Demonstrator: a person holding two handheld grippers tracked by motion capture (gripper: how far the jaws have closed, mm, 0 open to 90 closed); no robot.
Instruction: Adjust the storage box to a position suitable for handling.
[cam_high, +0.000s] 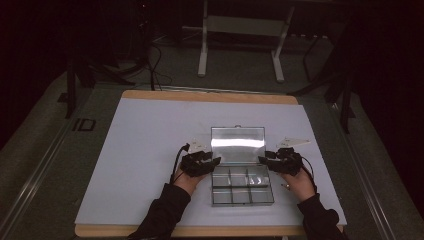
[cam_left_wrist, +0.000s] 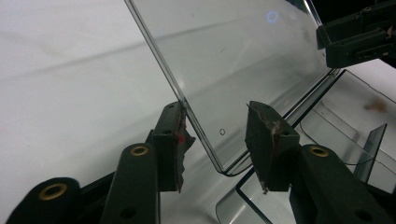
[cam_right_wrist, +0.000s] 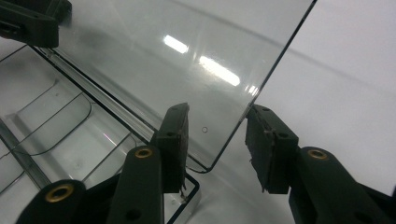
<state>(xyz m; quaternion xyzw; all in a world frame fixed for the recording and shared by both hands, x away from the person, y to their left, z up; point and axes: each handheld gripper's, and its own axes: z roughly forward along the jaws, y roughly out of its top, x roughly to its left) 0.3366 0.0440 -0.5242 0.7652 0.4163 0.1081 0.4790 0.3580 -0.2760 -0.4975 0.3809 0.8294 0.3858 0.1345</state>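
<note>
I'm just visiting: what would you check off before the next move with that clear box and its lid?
1. Lid raised and standing up from the box: ok.
2. Left gripper astride the lid's side edge, jaws apart, no pad pressing on it: ok if letting go, not ok if it should be holding.
3. Right gripper astride the opposite side edge, jaws likewise apart: same verdict.
4. Lid will stay up unaided: cannot tell; the hinge shows no stop.
5. Compartments look bare of contents: ok, though the clear plastic makes small parts hard to rule out.
6. Box lies flat on the white table, away from its edges: ok.
</note>
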